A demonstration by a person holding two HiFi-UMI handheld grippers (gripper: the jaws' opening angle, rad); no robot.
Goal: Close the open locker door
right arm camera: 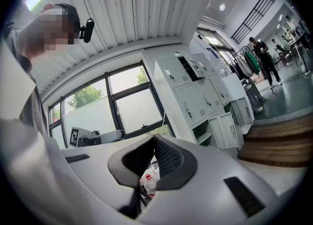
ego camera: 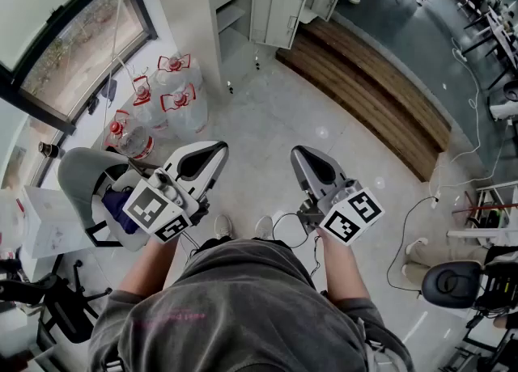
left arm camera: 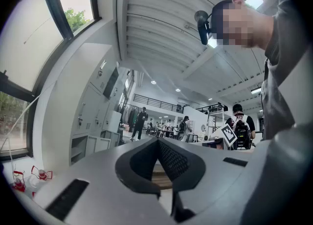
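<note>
I hold my left tool (ego camera: pixel 212 152) and right tool (ego camera: pixel 301 154) clenched on nothing, low at my waist, because the open locker door (ego camera: pixel 275 16) stands well apart ahead across the floor (ego camera: pixel 267 120), with water jugs (ego camera: pixel 174 91) left of my way and a wooden step (ego camera: pixel 368 91) right.

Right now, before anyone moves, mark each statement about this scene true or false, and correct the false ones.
1. The left gripper and the right gripper are both shut, with nothing between their jaws. True.
2. The locker door is closed. False: it stands swung open.
3. The left gripper touches the locker door. False: a stretch of floor lies between them.
4. Water bottles with red handles stand near the window. True.
</note>
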